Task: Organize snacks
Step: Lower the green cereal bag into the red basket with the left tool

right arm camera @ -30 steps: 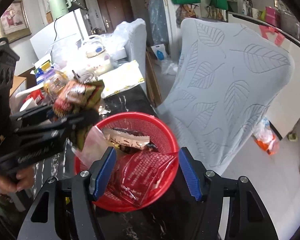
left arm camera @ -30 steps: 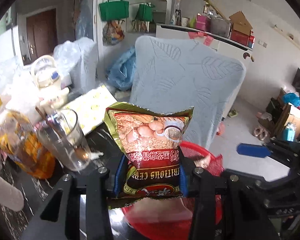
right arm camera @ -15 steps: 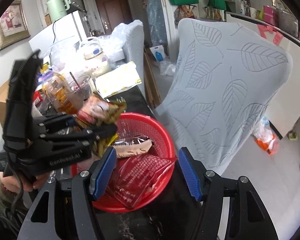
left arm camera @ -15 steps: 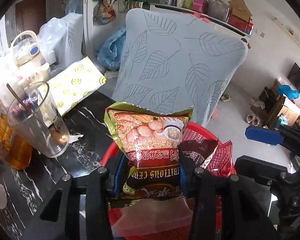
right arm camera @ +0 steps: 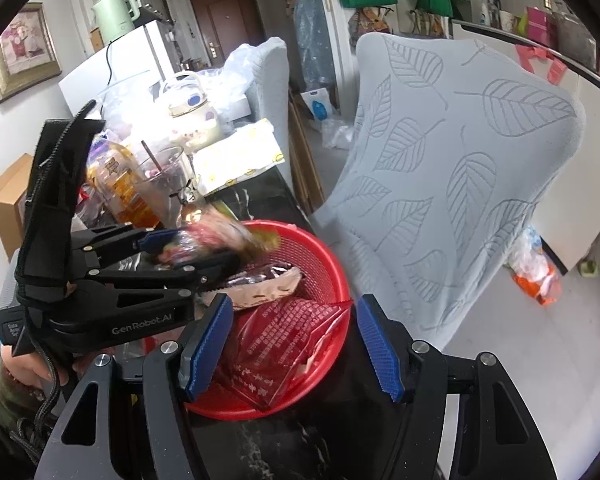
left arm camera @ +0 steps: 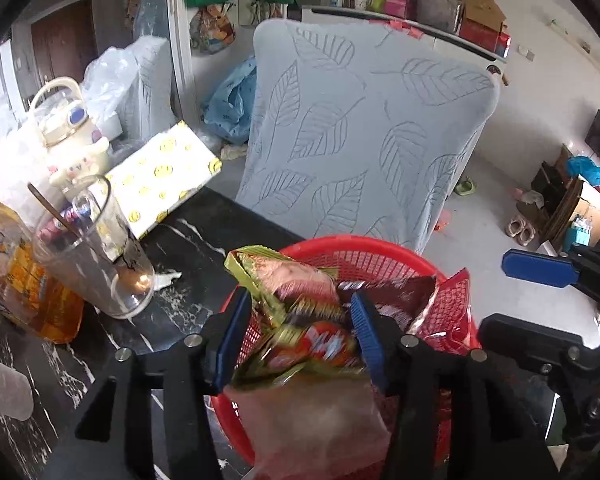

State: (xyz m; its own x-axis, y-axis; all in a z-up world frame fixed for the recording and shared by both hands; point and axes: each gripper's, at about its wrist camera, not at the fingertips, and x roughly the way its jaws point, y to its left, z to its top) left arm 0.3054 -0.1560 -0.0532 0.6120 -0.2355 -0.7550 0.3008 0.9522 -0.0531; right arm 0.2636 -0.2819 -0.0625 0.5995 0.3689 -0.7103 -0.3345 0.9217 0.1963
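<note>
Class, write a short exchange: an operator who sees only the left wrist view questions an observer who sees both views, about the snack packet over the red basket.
Operator: I see just one blue pad of the right gripper. Is it holding anything?
Observer: No. The right gripper is open and empty, hovering over a red packet that lies in the red basket.
Operator: From the side, where is my snack packet?
Observer: The snack packet sits between the fingers of the left gripper, above the basket's far-left rim. It is blurred, so I cannot tell whether it is gripped.
</note>
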